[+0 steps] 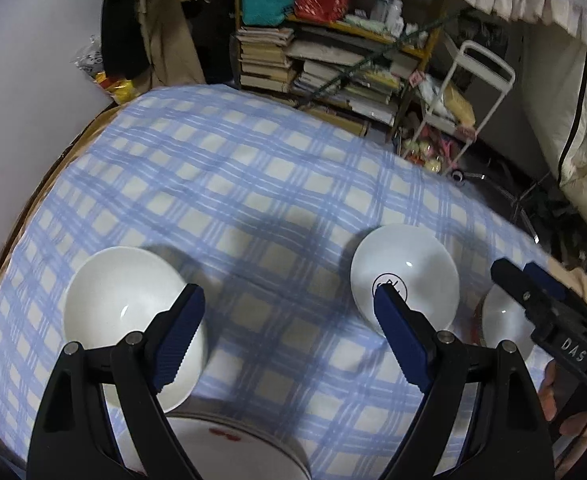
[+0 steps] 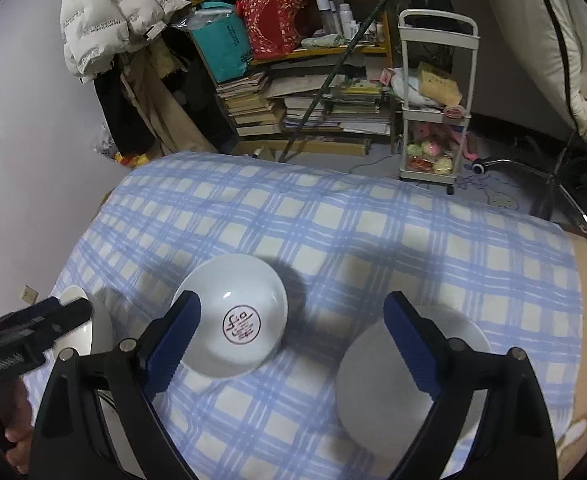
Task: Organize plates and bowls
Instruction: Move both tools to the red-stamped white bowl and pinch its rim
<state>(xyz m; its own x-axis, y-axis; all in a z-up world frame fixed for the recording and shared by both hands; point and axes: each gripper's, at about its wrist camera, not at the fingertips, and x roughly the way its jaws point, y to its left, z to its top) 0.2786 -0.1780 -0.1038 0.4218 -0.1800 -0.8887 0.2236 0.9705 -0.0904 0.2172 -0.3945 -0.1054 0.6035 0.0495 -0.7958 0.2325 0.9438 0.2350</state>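
Observation:
Several white dishes sit on a blue-checked cloth [image 1: 233,184]. In the left wrist view, a plain white bowl [image 1: 121,312] lies by the left finger, a bowl with a round stamp [image 1: 405,268] by the right finger, and a plate with red marks [image 1: 221,448] below. My left gripper [image 1: 291,312] is open and empty above the cloth. In the right wrist view, my right gripper [image 2: 293,316] is open and empty between the stamped bowl [image 2: 233,316] and a white plate [image 2: 389,380]. The left gripper also shows at the left edge [image 2: 69,312], near another white bowl [image 2: 77,320].
A cluttered bookshelf [image 2: 301,92] and a white trolley [image 2: 433,120] stand beyond the table's far edge. A pale wall [image 2: 33,160] is on the left. The cloth [image 2: 333,220] stretches far beyond the dishes. The right gripper [image 1: 533,284] enters the left view over a white bowl [image 1: 501,320].

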